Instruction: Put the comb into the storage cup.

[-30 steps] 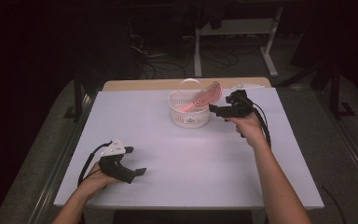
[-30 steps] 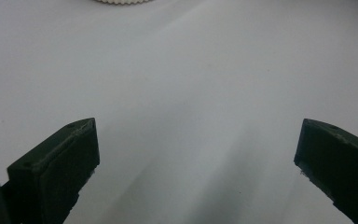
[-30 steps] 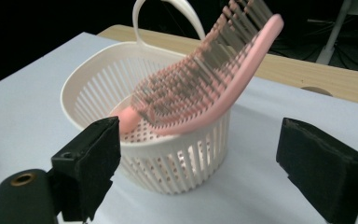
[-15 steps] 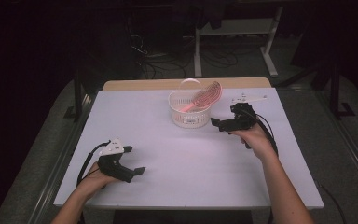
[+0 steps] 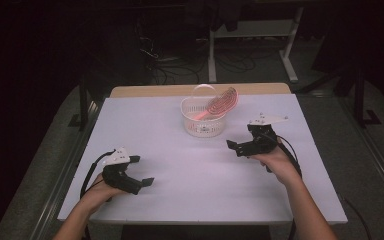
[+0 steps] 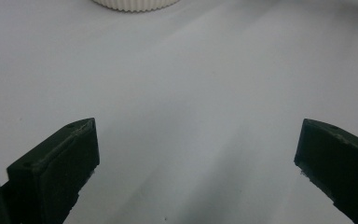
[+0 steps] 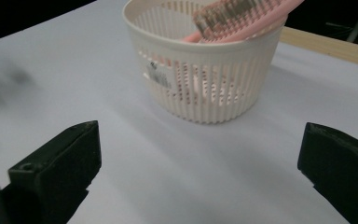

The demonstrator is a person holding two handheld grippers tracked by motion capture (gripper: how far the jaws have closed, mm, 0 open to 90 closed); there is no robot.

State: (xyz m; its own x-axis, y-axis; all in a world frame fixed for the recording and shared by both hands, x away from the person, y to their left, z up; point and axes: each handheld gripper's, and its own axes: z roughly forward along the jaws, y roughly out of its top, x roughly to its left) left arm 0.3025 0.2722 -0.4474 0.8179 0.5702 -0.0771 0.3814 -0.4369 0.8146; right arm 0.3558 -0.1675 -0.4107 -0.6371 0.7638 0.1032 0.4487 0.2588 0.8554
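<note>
The right gripper point(image 5: 235, 146) had pulled back from the white basket point(image 5: 203, 121) toward the lower right of the high view, jaws spread wide and empty. The left gripper point(image 5: 142, 182) had stayed low at the lower left, jaws likewise apart. The pink comb point(image 5: 221, 101) leaned inside the basket, upper centre. The right gripper view showed a label on the basket point(image 7: 205, 70) wall and the comb's point(image 7: 242, 16) teeth. The white table point(image 5: 180, 165) sat in a dark room, cables on the floor behind.
</note>
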